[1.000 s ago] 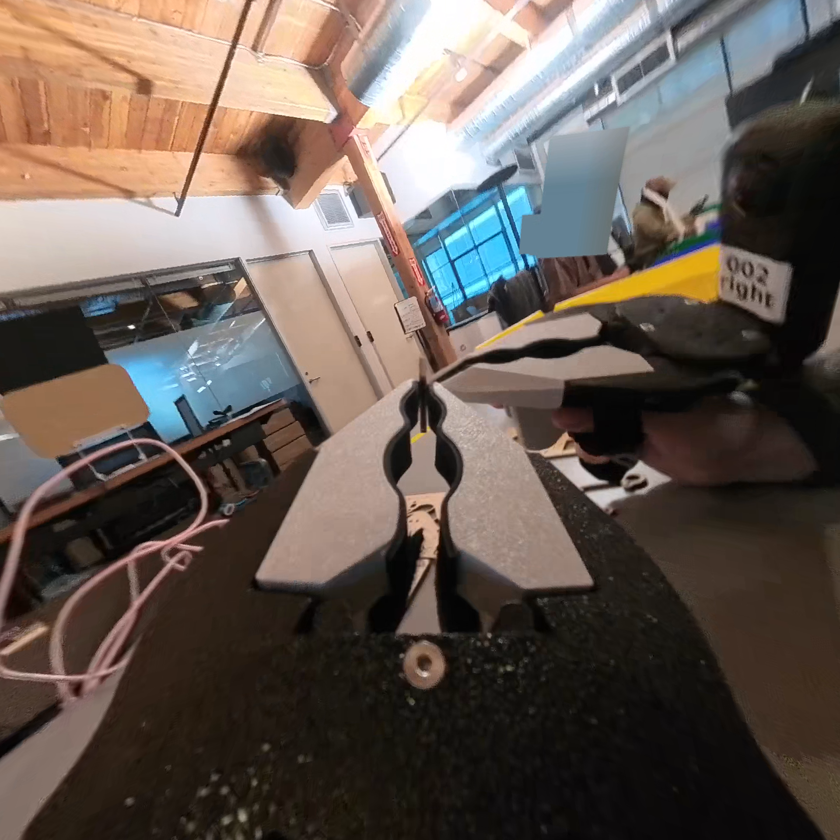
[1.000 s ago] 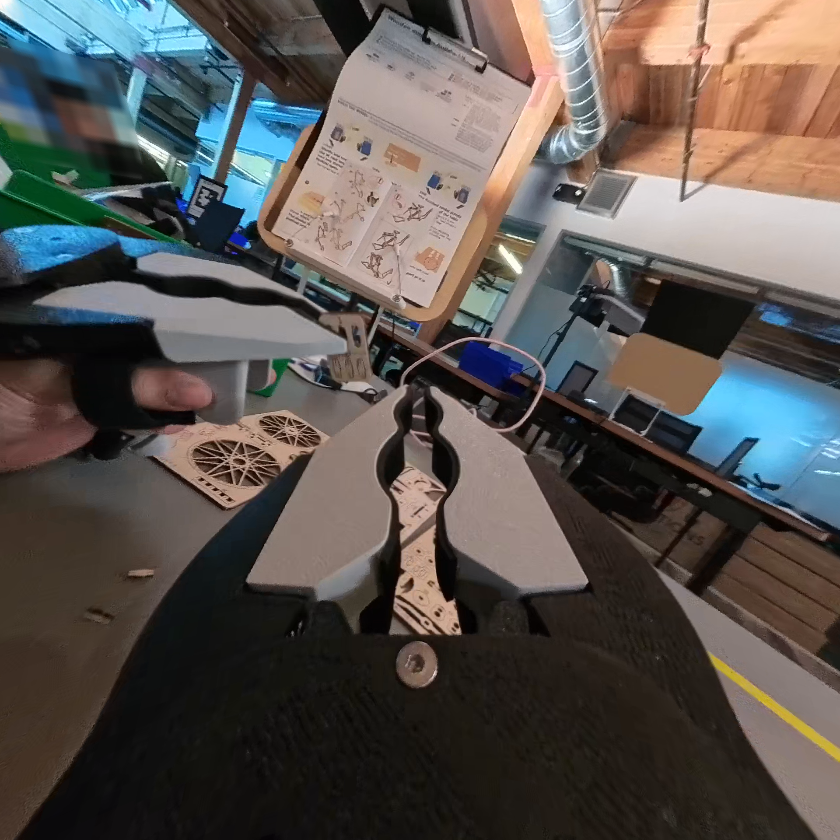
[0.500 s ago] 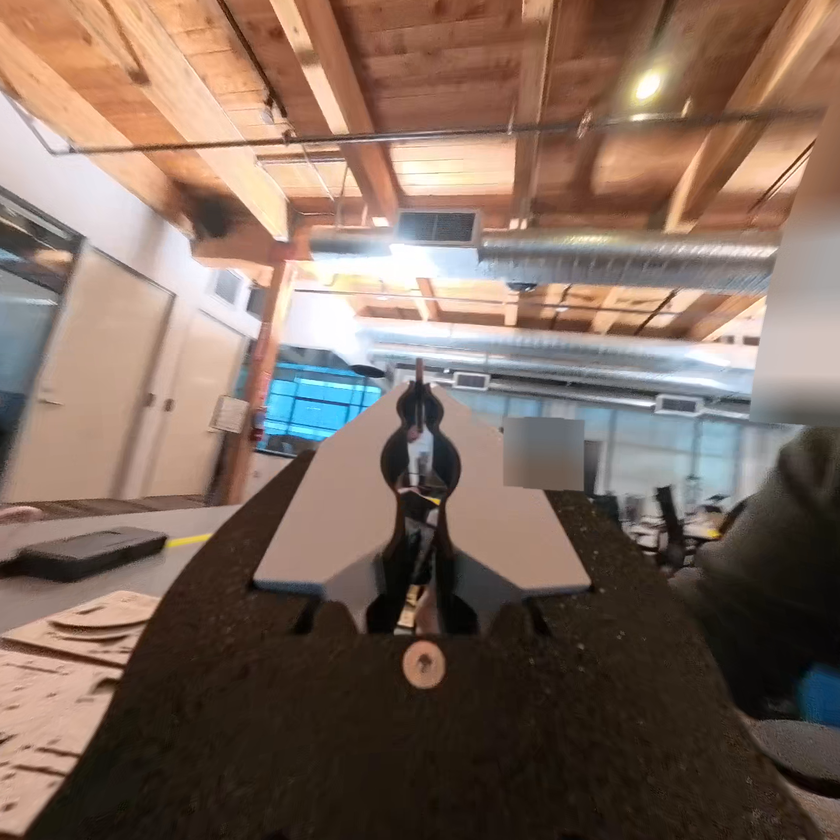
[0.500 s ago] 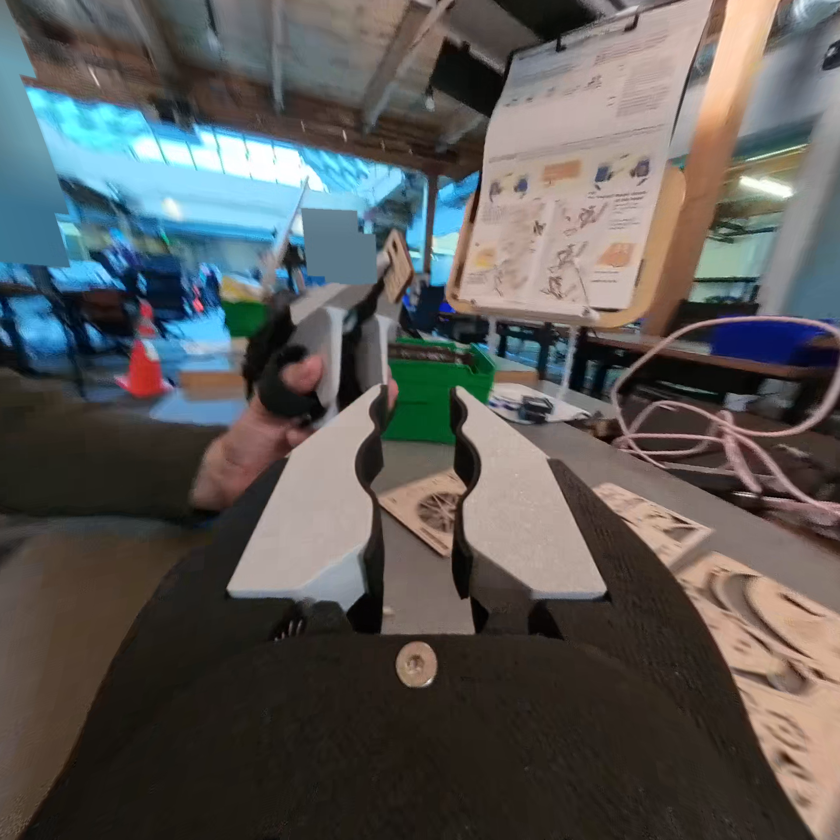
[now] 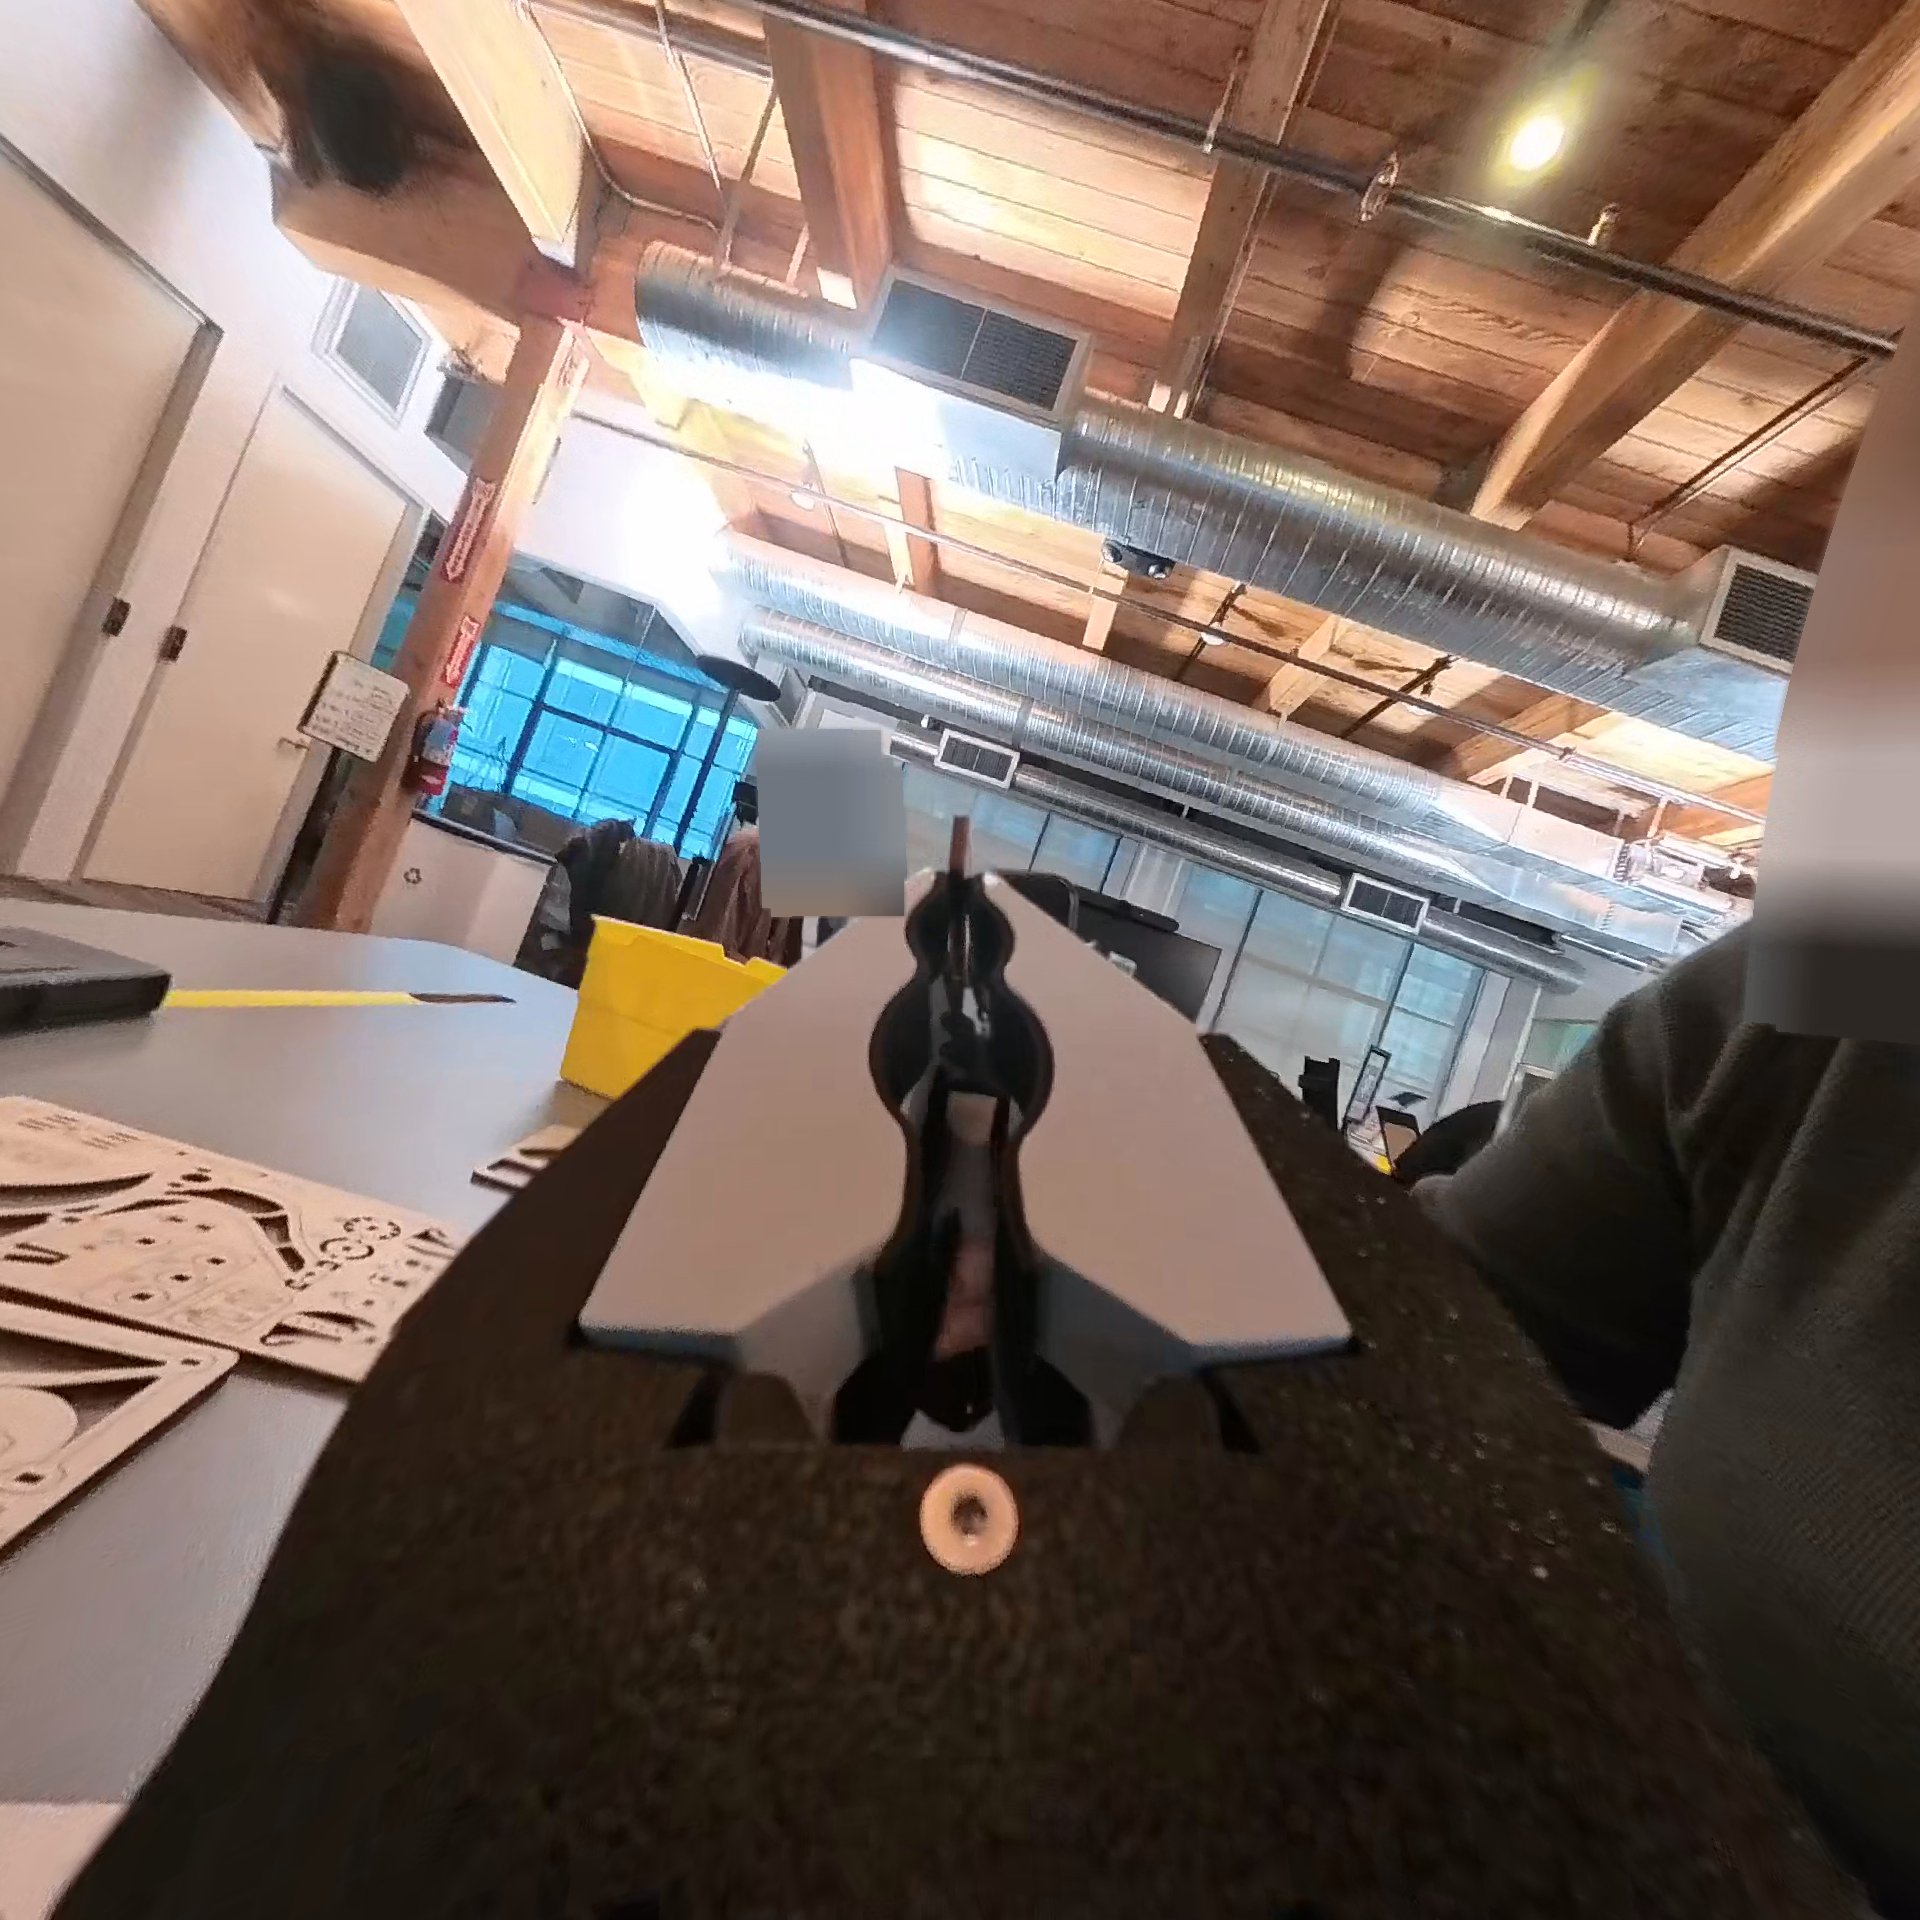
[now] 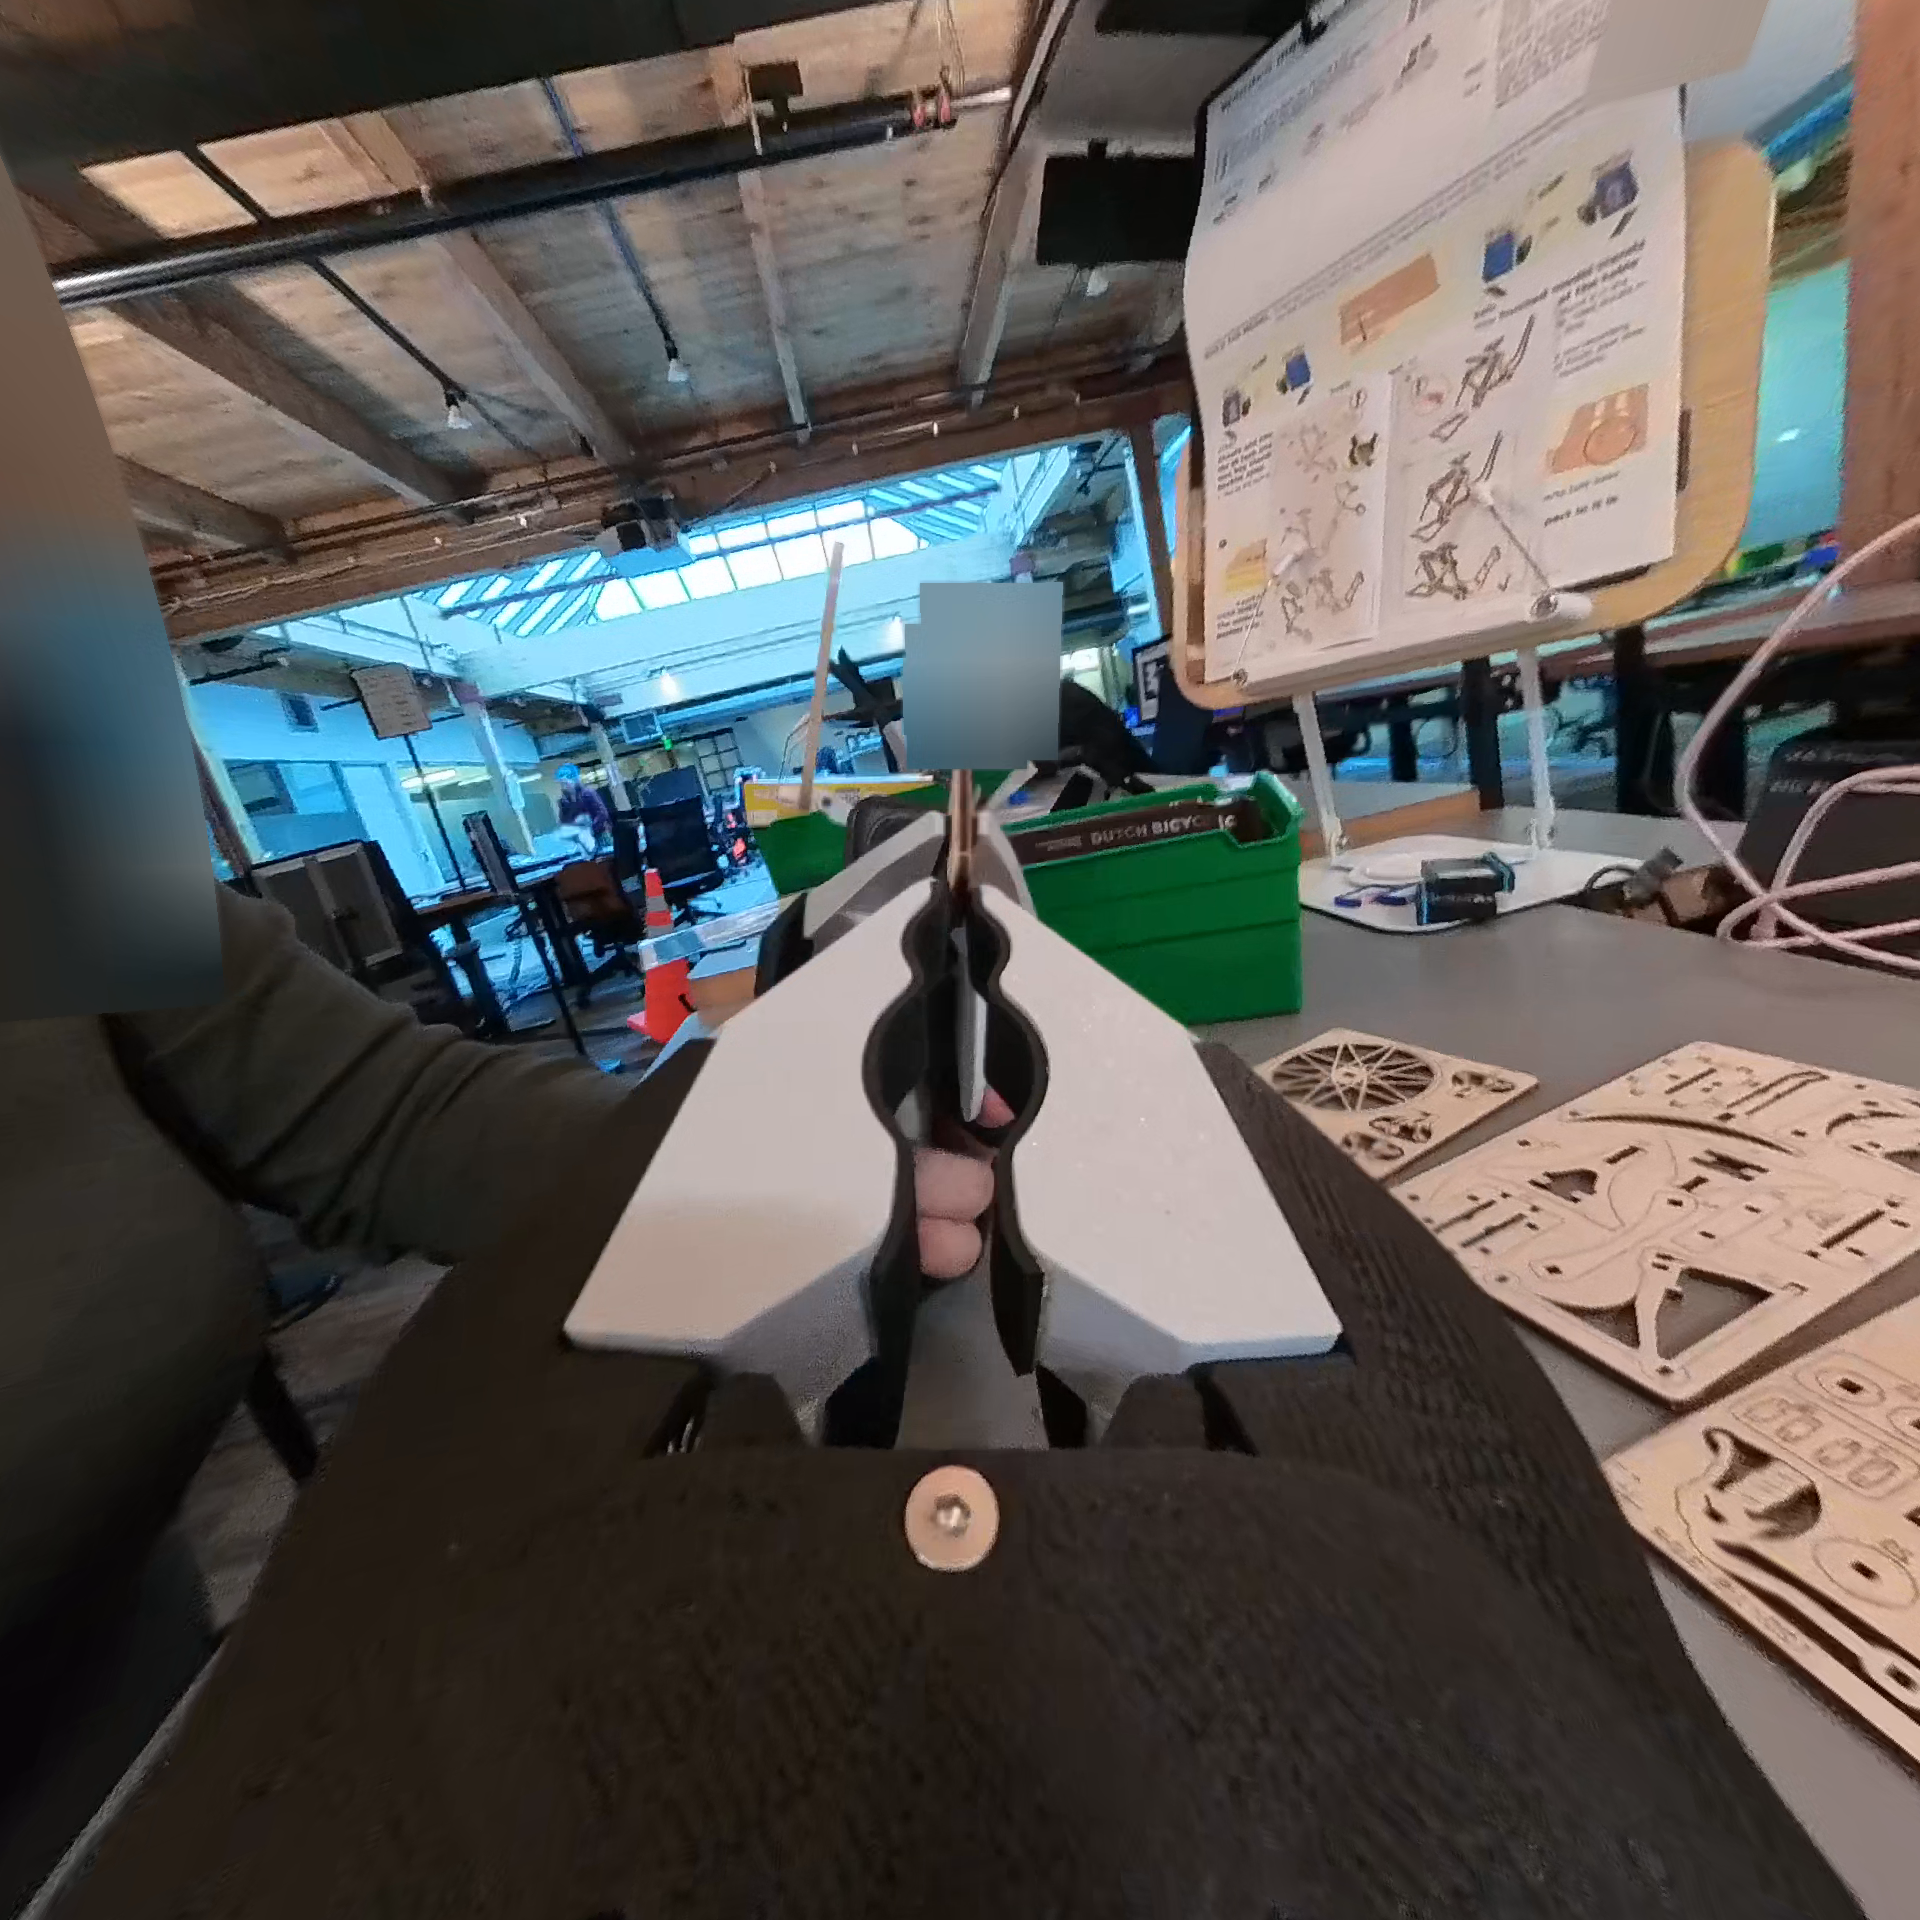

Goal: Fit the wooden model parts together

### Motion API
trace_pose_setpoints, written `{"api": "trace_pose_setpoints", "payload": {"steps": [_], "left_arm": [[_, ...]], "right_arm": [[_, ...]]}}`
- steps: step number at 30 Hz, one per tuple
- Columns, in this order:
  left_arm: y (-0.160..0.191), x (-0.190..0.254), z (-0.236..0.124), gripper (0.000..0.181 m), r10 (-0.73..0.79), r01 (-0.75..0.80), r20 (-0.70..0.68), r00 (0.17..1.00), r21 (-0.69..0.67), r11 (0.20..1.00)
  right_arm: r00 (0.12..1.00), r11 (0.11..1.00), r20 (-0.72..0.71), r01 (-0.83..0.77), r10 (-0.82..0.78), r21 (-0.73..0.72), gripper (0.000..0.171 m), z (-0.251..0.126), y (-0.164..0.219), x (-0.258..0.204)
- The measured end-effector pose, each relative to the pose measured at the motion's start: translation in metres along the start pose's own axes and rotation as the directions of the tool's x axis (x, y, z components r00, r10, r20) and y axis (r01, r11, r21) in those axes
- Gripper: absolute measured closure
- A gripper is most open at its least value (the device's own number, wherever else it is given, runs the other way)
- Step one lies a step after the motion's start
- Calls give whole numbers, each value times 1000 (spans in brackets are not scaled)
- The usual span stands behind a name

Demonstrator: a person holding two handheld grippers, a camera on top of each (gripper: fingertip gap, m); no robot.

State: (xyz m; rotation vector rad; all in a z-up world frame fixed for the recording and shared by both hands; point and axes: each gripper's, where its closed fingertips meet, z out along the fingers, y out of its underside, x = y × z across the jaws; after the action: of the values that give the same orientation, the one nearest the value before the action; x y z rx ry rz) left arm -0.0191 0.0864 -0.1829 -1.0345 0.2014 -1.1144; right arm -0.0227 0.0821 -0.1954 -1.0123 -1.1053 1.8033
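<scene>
A thin wooden part (image 5: 958, 847) stands edge-on and pokes up from the tips of my left gripper (image 5: 961, 894), which is shut on it. In the right wrist view the same thin part (image 6: 961, 831) stands edge-on between the tips of my right gripper (image 6: 961, 883), whose jaws are closed on it. The two grippers meet tip to tip above the grey table (image 6: 1558, 987). The left gripper (image 6: 878, 883) shows just behind the right one's tips. A hand (image 6: 951, 1216) shows through the gap between the right fingers. How far the part reaches between the jaws is hidden.
Laser-cut wooden sheets (image 5: 177, 1278) (image 6: 1683, 1195) lie flat on the table. A yellow bin (image 5: 644, 1008), a green bin (image 6: 1174, 904), an instruction sheet on a stand (image 6: 1455, 364) and pink cables (image 6: 1766, 831) stand behind. A person's dark sleeve (image 5: 1714, 1299) (image 6: 312, 1091) is close by. Both grippers' tips are close together, under 4 cm apart.
The right gripper was open and apart from the left one half a second ago. It has moved in to face the left gripper and closed on the wooden part. Both views have swung round.
</scene>
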Motion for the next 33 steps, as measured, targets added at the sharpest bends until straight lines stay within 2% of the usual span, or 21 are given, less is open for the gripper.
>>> {"api": "trace_pose_setpoints", "payload": {"steps": [3, 5, 6, 10, 11, 12, 13, 15, 17, 19, 21, 23, 26, 28, 30, 31, 33], "left_arm": [[8, -3, 0, 180, -104, 97, -42, 994, -140, 985], [15, -4, -4, 180, -214, 190, -62, 975, -269, 944], [18, -4, -6, 180, -217, 187, -66, 974, -310, 932], [27, -7, -13, 179, -25, 1, -53, 998, -414, 910], [26, -11, -13, 166, 44, -52, -29, 999, -413, 909], [22, -13, -10, 136, 100, -90, 4, 995, -402, 911], [22, -11, -10, 119, 134, -121, 1, 991, -423, 898], [37, -7, -11, 110, 196, -179, -27, 980, -542, 821], [57, -9, -19, 115, 255, -227, -55, 965, -656, 720], [72, -3, -24, 135, 250, -252, -109, 962, -710, 658], [78, 4, -26, 158, 221, -261, -152, 963, -720, 643], [81, 7, -28, 159, 183, -236, -154, 971, -729, 642], [83, 8, -31, 165, 126, -196, -149, 981, -736, 648], [81, 4, -30, 180, 150, -204, -140, 979, -725, 657], [74, 1, -25, 181, 190, -224, -127, 974, -693, 686], [66, -2, -20, 181, 210, -226, -103, 972, -655, 721], [43, -3, -5, 181, 206, -198, -39, 978, -503, 842]], "right_arm": [[999, 996, 5, 32, -32, -80, 171, -5, 3, 3], [998, 989, 5, 57, -57, -136, 171, -7, 6, 3], [998, 984, 9, 69, -68, -164, 171, -7, 9, 2], [997, 959, 24, 78, -75, -272, 170, -12, 20, 4], [997, 946, 39, 78, -69, -315, 171, -15, 25, 4], [997, 924, 53, 78, -63, -374, 171, -18, 33, 3], [996, 901, 62, 87, -67, -426, 171, -22, 41, 3], [994, 868, 82, 97, -65, -487, 171, -27, 50, 0], [993, 855, 93, 106, -67, -508, 171, -28, 53, -3], [992, 844, 104, 116, -73, -523, 171, -30, 54, -4], [990, 825, 110, 136, -90, -549, 171, -33, 57, -4], [989, 811, 118, 137, -84, -568, 170, -36, 59, -6], [989, 799, 125, 140, -82, -585, 171, -39, 61, -8], [989, 809, 122, 139, -84, -571, 170, -38, 58, -8], [992, 849, 81, 126, -98, -514, 170, -33, 48, -3], [994, 887, 53, 107, -94, -449, 169, -29, 38, 0], [999, 958, 16, 35, -31, -285, 158, -21, 16, 1]]}}
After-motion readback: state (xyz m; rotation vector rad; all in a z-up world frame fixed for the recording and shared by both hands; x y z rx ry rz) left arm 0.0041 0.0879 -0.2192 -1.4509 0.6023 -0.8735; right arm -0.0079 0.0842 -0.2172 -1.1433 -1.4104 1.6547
